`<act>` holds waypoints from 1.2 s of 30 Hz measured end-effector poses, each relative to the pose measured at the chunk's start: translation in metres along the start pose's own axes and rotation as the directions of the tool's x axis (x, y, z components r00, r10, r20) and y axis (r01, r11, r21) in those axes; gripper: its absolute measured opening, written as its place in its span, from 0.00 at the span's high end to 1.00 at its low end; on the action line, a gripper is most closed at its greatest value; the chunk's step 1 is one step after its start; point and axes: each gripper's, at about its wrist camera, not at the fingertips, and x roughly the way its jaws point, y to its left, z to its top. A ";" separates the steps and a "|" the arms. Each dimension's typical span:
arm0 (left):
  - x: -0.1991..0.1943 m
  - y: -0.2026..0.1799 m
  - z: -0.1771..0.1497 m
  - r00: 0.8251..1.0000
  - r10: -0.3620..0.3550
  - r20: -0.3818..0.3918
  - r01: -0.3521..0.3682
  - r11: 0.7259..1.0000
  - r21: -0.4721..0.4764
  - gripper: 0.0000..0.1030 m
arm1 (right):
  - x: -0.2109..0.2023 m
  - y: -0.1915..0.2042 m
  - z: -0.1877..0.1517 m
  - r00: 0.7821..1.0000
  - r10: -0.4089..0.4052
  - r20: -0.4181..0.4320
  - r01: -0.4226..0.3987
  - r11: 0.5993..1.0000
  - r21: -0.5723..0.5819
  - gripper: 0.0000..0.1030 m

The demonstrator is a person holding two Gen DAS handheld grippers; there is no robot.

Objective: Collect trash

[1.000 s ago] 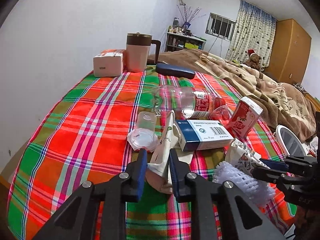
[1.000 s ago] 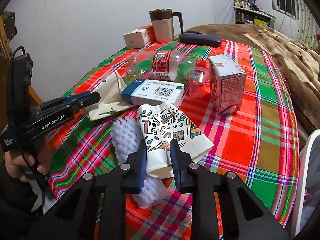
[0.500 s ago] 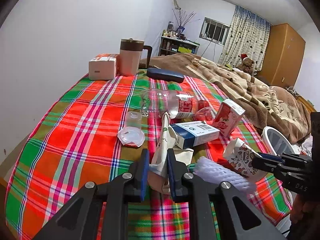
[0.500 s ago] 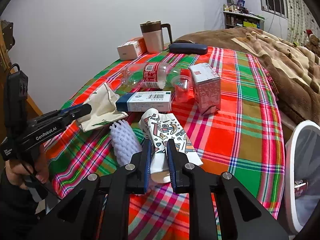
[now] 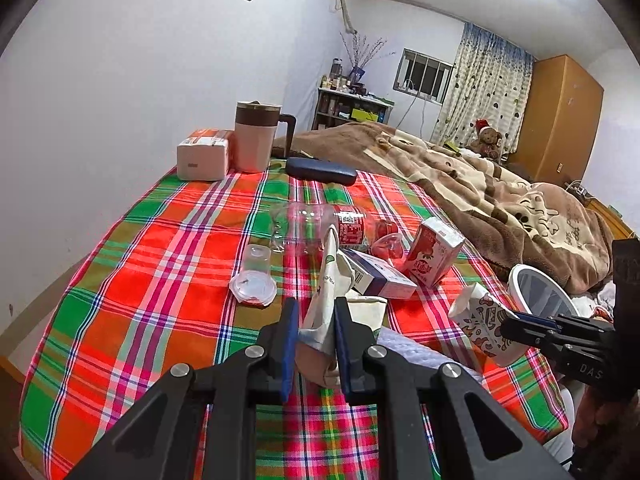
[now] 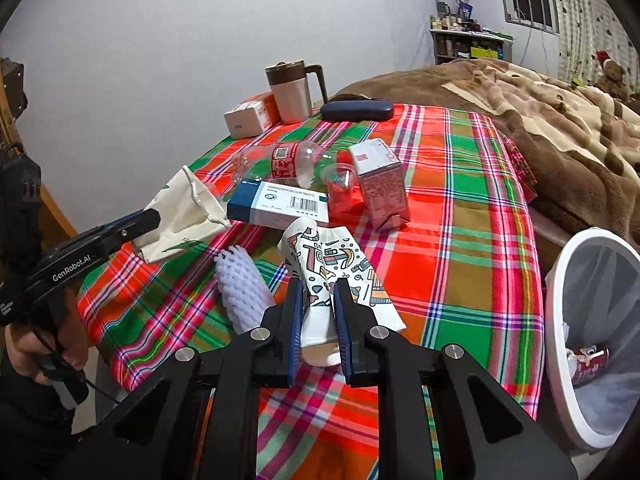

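Now both items are clear of the tablecloth (image 6: 460, 216): the right gripper (image 6: 316, 316) has clamped the patterned paper cup (image 6: 320, 276), the left gripper (image 5: 316, 332) grips the cream paper bag (image 5: 326, 288). Bin (image 6: 560, 280) waits at three o'clock; disposal appears next.

cream paper bag (image 5: 326, 304) — crumpled, lifted | patterned paper cup (image 6: 320, 280) — squashed, lifted
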 end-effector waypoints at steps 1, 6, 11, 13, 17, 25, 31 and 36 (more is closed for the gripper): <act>-0.002 0.000 0.000 1.000 0.002 0.002 -0.002 1.000 -0.002 0.83 | -0.001 -0.001 -0.001 1.000 0.000 0.001 0.000 1.000 0.001 0.84; -0.005 0.000 0.001 1.000 0.005 0.008 -0.005 1.000 -0.002 0.83 | -0.004 -0.003 -0.002 1.000 0.006 0.008 -0.006 1.000 0.006 0.84; -0.005 -0.001 0.001 1.000 0.001 -0.002 -0.001 1.000 -0.003 0.83 | 0.010 -0.006 -0.005 0.998 0.041 -0.054 -0.040 0.999 0.028 0.84; -0.004 -0.002 0.000 1.000 -0.002 -0.005 0.002 1.000 -0.002 0.83 | 0.011 -0.003 -0.007 0.998 0.035 -0.060 -0.034 0.999 0.014 0.81; -0.003 -0.002 0.000 1.000 -0.007 -0.007 0.007 1.000 -0.005 0.83 | 0.007 0.000 -0.004 0.998 0.049 -0.034 -0.049 0.999 0.003 0.37; 0.004 -0.001 0.003 1.000 -0.017 -0.002 0.017 1.000 -0.015 0.83 | 0.015 -0.005 0.013 1.000 0.005 -0.014 -0.006 1.000 -0.012 0.37; 0.014 -0.003 0.010 0.999 -0.033 -0.001 0.033 0.999 -0.017 0.83 | 0.027 -0.009 0.030 0.999 -0.036 0.000 0.036 0.999 -0.030 0.37; 0.026 -0.004 0.015 0.999 -0.047 -0.012 0.047 0.999 -0.015 0.83 | 0.039 -0.017 0.043 0.997 -0.073 0.005 0.073 0.997 -0.028 0.37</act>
